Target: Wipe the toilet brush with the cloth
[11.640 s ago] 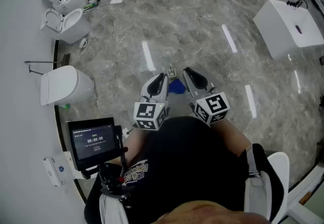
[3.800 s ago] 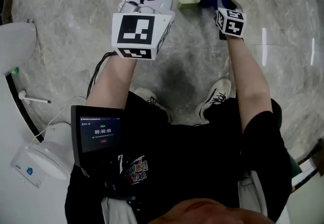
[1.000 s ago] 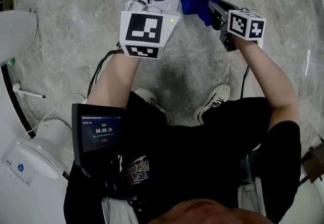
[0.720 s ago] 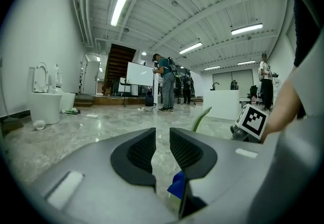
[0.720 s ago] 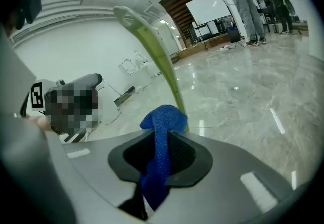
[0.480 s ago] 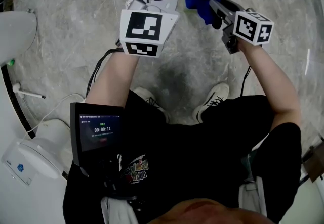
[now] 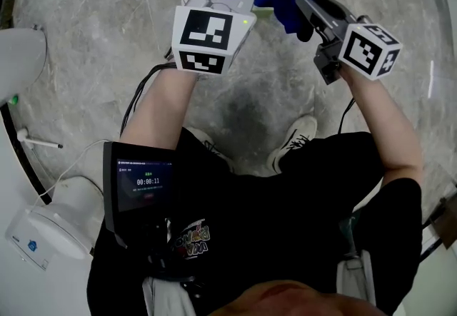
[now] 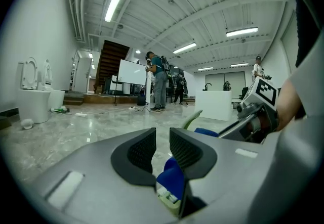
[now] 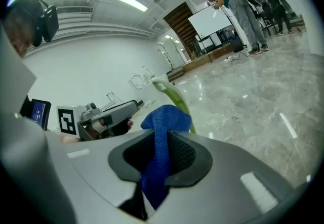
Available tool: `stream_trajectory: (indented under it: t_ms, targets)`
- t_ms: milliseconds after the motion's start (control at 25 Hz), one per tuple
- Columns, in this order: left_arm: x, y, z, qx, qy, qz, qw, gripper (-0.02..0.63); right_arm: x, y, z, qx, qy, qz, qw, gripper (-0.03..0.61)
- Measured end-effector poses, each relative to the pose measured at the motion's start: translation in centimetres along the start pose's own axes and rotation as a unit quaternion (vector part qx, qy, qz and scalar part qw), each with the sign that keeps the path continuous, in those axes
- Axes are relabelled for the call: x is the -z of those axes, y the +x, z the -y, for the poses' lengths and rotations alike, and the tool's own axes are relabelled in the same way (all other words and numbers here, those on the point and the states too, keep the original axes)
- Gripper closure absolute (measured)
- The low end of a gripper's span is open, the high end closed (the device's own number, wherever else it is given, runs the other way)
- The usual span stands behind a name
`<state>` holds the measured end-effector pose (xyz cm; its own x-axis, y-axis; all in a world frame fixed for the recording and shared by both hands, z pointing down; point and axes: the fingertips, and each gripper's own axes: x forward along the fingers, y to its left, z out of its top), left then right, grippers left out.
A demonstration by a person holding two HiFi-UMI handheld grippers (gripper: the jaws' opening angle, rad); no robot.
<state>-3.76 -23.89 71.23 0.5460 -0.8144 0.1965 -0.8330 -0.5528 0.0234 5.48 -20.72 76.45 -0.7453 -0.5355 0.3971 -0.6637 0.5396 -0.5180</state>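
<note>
A: Starting at the right gripper [image 9: 161, 143]'s pads?

B: Clamped narrow on a blue cloth [image 9: 163, 117], a fold bunched above the tips and the rest running down between them toward the base.

A: And the left gripper [image 8: 162, 139]?

B: Nearly closed, only a thin slit between the ribbed pads [image 8: 142, 153]; marbled floor [image 8: 101, 127] through the slit, nothing pinched.

A: Where to look for the toilet brush [image 9: 175, 97]?

B: Just behind the cloth in the right gripper view: a green handle curving up to a pale tip. Touching the cloth or merely close behind it, cannot tell. In the left gripper view, the same handle [image 8: 193, 118] beyond the right-hand pad, and low under the jaws a pale green end [image 8: 168, 199] of it, just beneath a lump of blue cloth. Head or holder, cannot tell.

A: From the head view?

B: Both grippers held out ahead, tips close together, the cloth bunched just beside the left gripper's tip, the right gripper angled in from the right. Of the brush, only a sliver of green at the top edge.

A: Further out?

B: White toilets [image 8: 33, 94] off to the left, a small screen [image 7: 139, 190] with a timer low in the head view, a shoe [image 7: 296, 133] on the floor. Far off in the left gripper view, people [image 8: 159, 84] standing by a whiteboard [image 8: 131, 71], and a white counter [image 8: 215, 105] to their right.
</note>
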Motion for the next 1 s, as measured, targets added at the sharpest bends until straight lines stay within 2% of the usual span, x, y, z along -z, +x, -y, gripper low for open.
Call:
stream_trajectory:
  t_ms: [240,440,640,800,880,1000]
  targets:
    - [1.6,1.1,-0.4,0.001,0.001,-0.012,0.9999,0.528,-0.7,-0.3,-1.3,-0.025,-0.017,0.007,1.0,0.506]
    - [1.3,0.8,-0.3,0.008,0.0,-0.003,1.0,0.528,-2.7,-1.4,-2.3,-0.031,-0.019,0.041,0.999,0.506]
    - [-1.6,1.1,-0.1,0.008,-0.003,0.023,0.9997,0.528,-7.1,-3.6,-2.7,-0.031,-0.032,0.086,0.995,0.506]
    - [-4.2,1.1,0.5,0.013,0.037,0.047,0.9981,0.528,-10.2,-5.6,-2.6,-0.033,-0.024,0.129,0.991,0.506]
    - [-4.7,1.3,0.2,0.017,0.045,0.046,0.9978,0.528,-11.1,-5.9,-2.7,-0.036,-0.019,0.142,0.989,0.506]
    - [-4.8,2.0,-0.1,0.028,0.035,0.035,0.9984,0.518,-12.1,-6.4,-2.4,-0.035,-0.009,0.152,0.988,0.506]
